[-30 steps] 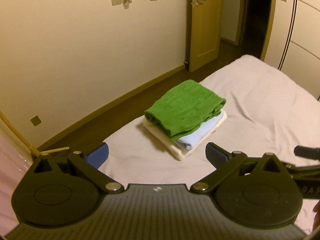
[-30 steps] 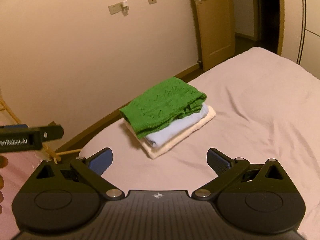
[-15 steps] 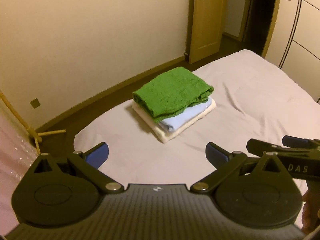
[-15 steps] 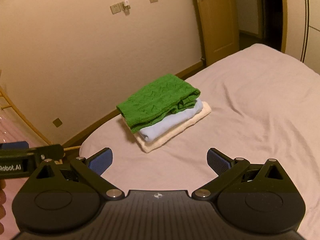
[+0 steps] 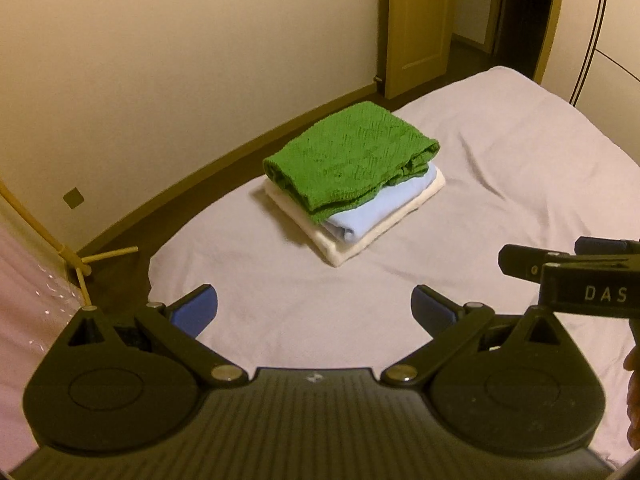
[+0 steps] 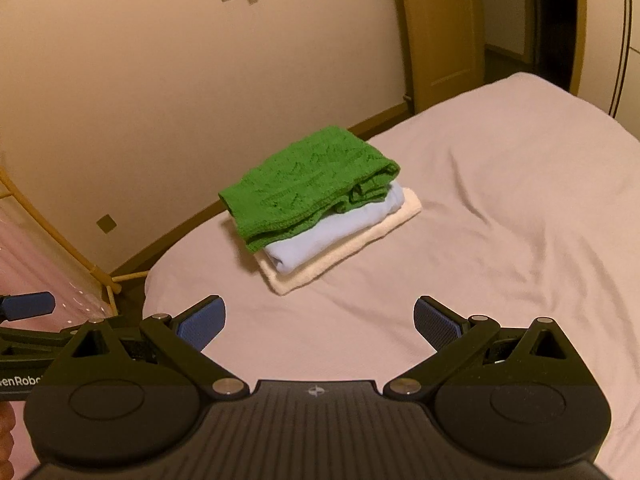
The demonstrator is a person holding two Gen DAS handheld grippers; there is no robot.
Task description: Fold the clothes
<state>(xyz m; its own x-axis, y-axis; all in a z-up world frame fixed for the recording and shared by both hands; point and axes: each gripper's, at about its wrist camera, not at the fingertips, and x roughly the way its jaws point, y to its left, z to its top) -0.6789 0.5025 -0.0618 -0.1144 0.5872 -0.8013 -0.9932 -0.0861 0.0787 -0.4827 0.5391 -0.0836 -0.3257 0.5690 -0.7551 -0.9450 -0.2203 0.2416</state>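
At the far left of my left-wrist view a pale wooden rack (image 5: 60,248) stands on the dark floor (image 5: 116,276), beside the rounded corner of the bed (image 5: 280,300). My left gripper (image 5: 314,310) hangs over that corner with its blue-padded fingers (image 5: 196,312) spread wide and nothing between them.

In the middle of the frame, above my fingers, the stack of folded clothes (image 5: 352,184) lies on the bed close to its wall-side edge. On top is a green knit piece (image 5: 348,156), folded thick, its rolled fold facing lower left and its loose layered ends showing at the right. Under it a light blue garment (image 5: 384,204) pokes out toward me, and a cream one (image 5: 352,240) forms the flat bottom layer, jutting past both.

Right of the stack the pale sheet runs open and lightly wrinkled to the far edge near the door (image 5: 416,20).

At the right edge of the frame sits my right gripper (image 6: 320,322), side-on; in its own view its fingers (image 6: 436,326) are equally wide apart and empty, over bare sheet short of the stack.
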